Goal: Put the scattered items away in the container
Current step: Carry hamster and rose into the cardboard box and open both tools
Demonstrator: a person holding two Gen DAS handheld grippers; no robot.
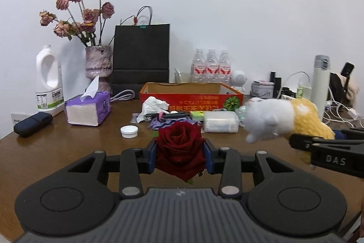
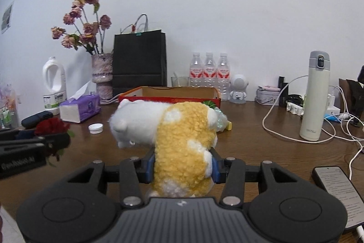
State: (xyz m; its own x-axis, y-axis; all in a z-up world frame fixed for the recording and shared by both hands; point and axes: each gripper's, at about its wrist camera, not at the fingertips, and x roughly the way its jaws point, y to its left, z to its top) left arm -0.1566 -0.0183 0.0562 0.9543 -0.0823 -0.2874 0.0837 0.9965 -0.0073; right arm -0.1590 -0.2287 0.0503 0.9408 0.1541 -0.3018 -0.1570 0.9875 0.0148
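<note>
**Between both sets of jaws: a rose and a plush toy, held above the desk**

Between the blue pads of the left gripper [image 1: 180, 155] sits a dark red rose bloom [image 1: 179, 147], clamped on both sides and lifted clear of the brown wooden desk [image 1: 68, 147]. The right gripper [image 2: 183, 165] is clenched on the yellow hindquarters of a white-and-yellow plush toy [image 2: 179, 140], whose white head points left, also off the desk. Beyond both lies the red cardboard box [image 1: 193, 97], open-topped, near the back of the desk. Just in front of it a heap remains: a crumpled tissue [image 1: 152, 106], a clear plastic packet [image 1: 220, 122] and purple cloth [image 1: 163, 123]. A white bottle cap [image 1: 129, 131] lies left of the heap, near a purple tissue box [image 1: 88, 109].
</note>
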